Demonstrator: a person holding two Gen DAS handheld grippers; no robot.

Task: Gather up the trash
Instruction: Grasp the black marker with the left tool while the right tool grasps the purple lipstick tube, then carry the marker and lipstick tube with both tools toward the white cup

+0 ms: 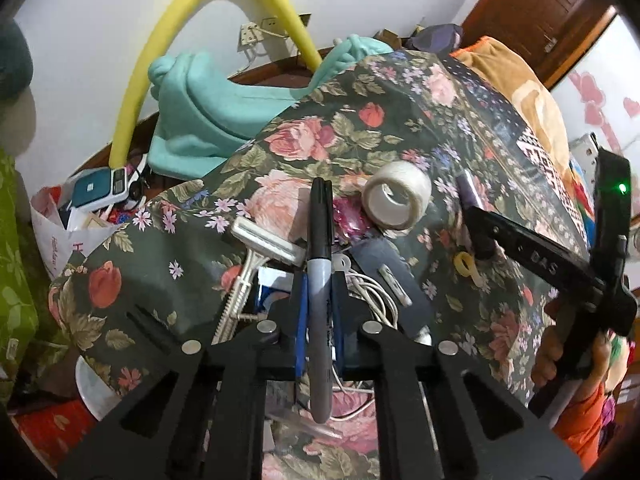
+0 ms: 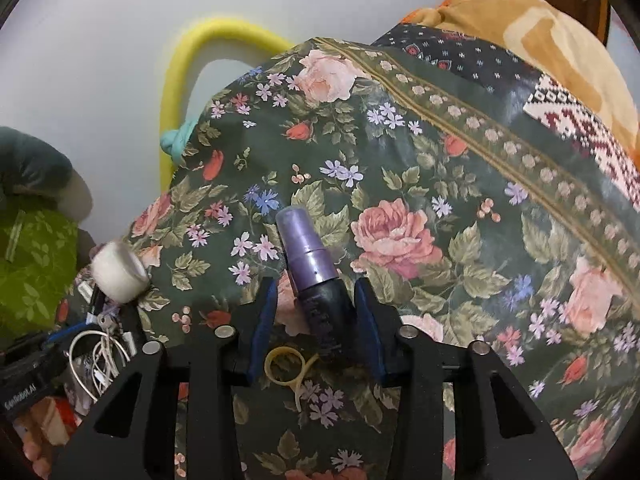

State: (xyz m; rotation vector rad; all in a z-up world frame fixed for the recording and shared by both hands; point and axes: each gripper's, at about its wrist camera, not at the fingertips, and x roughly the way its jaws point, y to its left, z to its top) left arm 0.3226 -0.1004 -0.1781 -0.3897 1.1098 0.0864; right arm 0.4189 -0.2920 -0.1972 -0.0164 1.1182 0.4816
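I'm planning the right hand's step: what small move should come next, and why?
Probably close the right tongs on the purple bottle: it lies on the floral cloth between the open jaws, not yet gripped. The left tongs already hold the marker.

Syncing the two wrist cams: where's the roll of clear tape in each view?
Left wrist: the tape roll sits right of centre on the floral cloth, beyond and right of the black marker held in the left gripper.
Right wrist: the tape roll is at the left edge, above the white cable tangle.
Shared landmark: the yellow rubber band on the cloth.
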